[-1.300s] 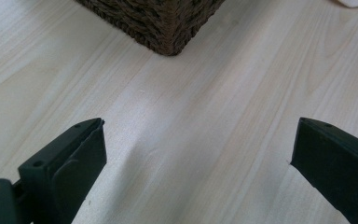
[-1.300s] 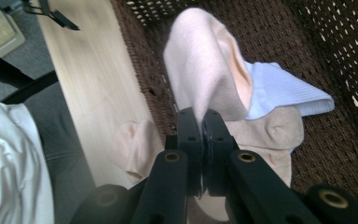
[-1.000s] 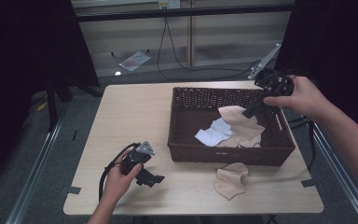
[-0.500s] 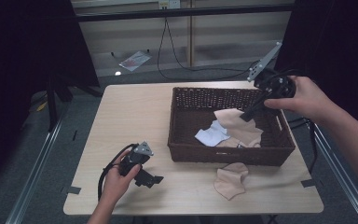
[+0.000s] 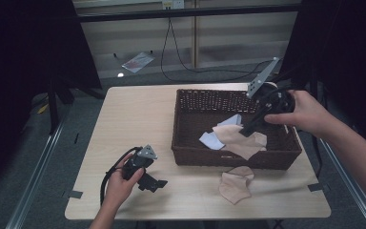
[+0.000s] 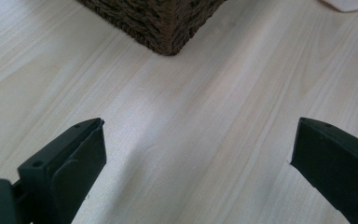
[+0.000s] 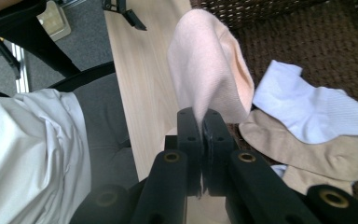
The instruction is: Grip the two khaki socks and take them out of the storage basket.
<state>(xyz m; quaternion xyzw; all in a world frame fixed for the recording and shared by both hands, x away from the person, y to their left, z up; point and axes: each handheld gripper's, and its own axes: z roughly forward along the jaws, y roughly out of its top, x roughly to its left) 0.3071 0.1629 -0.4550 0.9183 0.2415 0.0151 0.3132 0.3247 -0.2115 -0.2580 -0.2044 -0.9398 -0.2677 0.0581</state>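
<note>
R gripper [image 7: 199, 122] fingers clamped on pink sock [image 7: 205, 60], sock hanging out past the tips over basket [image 5: 190, 143]. L gripper [image 6: 196, 154] fingers wide apart, w/ bare desk [image 6: 191, 116] between.

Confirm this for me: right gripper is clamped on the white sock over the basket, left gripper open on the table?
Not quite: the right gripper is clamped on a pale pink sock, as the right gripper view shows; the white sock lies in the basket. The left gripper is open.

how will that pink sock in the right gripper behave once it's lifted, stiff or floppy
Probably floppy: the pink sock folds and droops from the shut right gripper. Likely light, since a thin pinch holds it. It may drag over the socks in the basket.
</note>
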